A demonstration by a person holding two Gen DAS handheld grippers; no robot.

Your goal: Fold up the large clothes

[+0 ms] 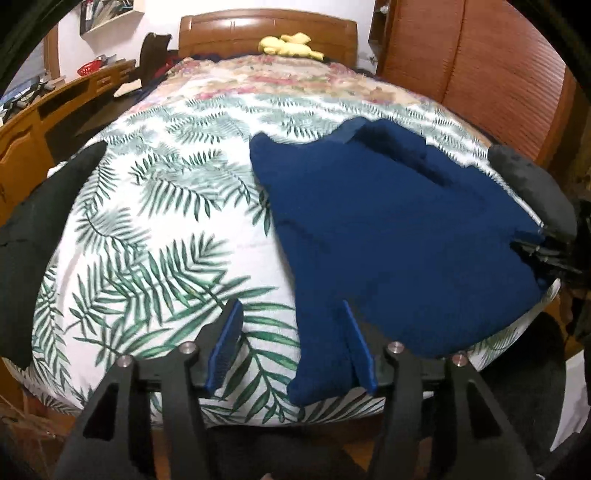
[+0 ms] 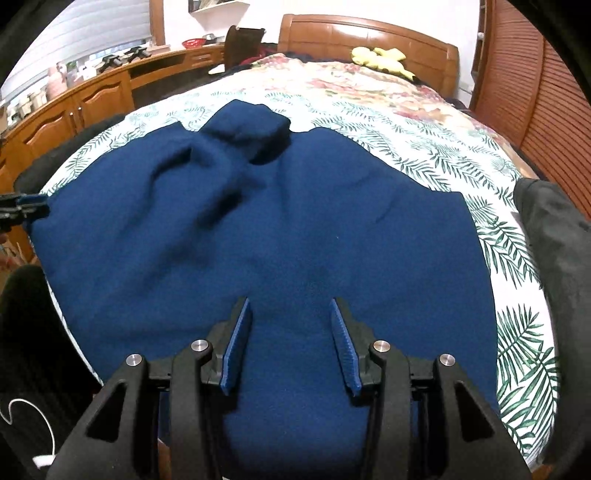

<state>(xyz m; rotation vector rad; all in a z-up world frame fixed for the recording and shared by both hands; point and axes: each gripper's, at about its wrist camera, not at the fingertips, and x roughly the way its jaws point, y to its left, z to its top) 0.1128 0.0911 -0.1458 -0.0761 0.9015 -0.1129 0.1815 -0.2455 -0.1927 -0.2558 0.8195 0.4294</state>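
A large navy blue garment (image 1: 388, 221) lies spread on the fern-print bed sheet (image 1: 166, 221). A folded sleeve or hood bunches at its far end (image 2: 251, 133). My left gripper (image 1: 291, 343) hangs open over the garment's near corner. That corner lies between the jaws against the right pad (image 1: 360, 347), and bare sheet shows by the left pad. My right gripper (image 2: 291, 343) stands open low over the garment's middle (image 2: 258, 229), with flat fabric between its blue pads. Each gripper shows at the edge of the other's view: the right gripper (image 1: 554, 254), the left gripper (image 2: 26, 208).
Dark cloths lie at the bed's sides: black cloth (image 1: 48, 206), grey-black cloth (image 2: 554, 240). A yellow plush toy (image 1: 288, 46) rests by the wooden headboard (image 1: 266, 29). A wooden desk (image 1: 55, 110) runs along the left, and louvered wardrobe doors (image 1: 480, 74) stand on the right.
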